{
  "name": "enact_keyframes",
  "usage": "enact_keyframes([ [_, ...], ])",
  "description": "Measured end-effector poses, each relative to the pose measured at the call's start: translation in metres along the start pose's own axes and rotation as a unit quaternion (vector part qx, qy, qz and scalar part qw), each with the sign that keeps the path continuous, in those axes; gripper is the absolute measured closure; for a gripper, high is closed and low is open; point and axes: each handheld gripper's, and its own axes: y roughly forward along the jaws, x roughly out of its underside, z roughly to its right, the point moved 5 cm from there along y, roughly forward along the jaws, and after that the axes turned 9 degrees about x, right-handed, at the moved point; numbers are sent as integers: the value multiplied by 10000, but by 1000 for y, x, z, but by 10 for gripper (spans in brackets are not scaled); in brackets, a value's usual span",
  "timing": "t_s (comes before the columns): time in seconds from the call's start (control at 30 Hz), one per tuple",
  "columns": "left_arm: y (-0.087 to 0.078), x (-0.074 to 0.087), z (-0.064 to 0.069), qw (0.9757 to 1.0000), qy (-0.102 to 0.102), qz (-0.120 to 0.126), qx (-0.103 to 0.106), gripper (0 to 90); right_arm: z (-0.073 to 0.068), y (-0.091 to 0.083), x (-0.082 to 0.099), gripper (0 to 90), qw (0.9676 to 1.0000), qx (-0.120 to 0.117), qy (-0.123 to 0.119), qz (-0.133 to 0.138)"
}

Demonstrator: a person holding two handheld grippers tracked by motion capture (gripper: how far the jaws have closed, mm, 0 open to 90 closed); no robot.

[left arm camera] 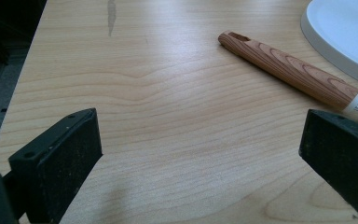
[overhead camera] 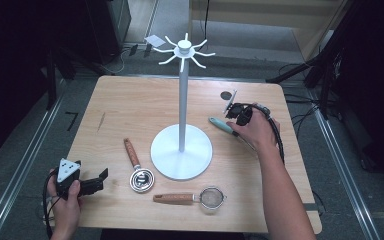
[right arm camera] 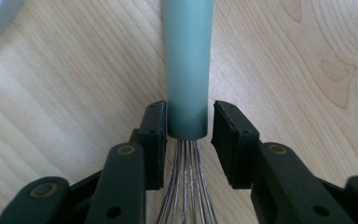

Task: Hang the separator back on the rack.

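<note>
In my right gripper view I see the right gripper [right arm camera: 189,135] astride a whisk [right arm camera: 188,70]: smooth, matte grey-green round handle running straight ahead of the jaws, thin shiny wires fanning back between them. The left pad touches the handle's end; the right pad stands a sliver off, so the jaws are not yet clamped. The whisk lies flat on the pale, grained wooden table [right arm camera: 284,56]. My left gripper [left arm camera: 200,154] is wide open with nothing between its flat black pads. Ahead of it to the right lies a striped brown wooden handle [left arm camera: 289,70] with a white collar, and beyond that the smooth rim of the white stand [left arm camera: 340,37], a round disc.
</note>
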Motion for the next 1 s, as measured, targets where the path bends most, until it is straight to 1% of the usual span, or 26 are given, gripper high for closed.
enact_keyframes([
  [0.07,0,0,0,10000,-1,-4,-1,0,0,4,-3,679,9999,4,-128,-79],
  [0.2,0,0,0,10000,-8,-3,-5,0,-1,7,-5,687,9998,35,-189,-98],
  [0.27,0,0,0,10000,-9,-4,-5,0,-2,9,-6,691,9997,66,-180,-137],
  [0.33,0,0,0,10000,-8,-4,-6,0,-2,11,-8,692,9995,86,-224,-181],
  [0.5,0,0,0,10000,-17,-10,-4,0,-1,13,-10,698,9994,4,-181,-281],
  [0.63,0,0,0,10000,-12,-18,-21,0,-1,15,-11,701,9995,29,-197,-245],
  [0.7,0,0,0,10000,-13,-34,-38,0,-1,15,-11,700,9996,-3,-143,-239],
  [0.8,0,0,0,10000,2,-54,-41,0,-1,16,-11,700,9996,-14,-127,-242],
  [0.87,0,0,0,10000,1,-56,-44,0,-3,16,-12,702,9993,-52,-144,-345],
  [0.9,0,0,0,10000,3,-59,-42,0,-2,15,-13,706,9986,-72,-233,-477],
  [1.0,0,0,0,10000,-9,-52,-41,0,-2,16,-14,708,9982,-109,-242,-537],
])
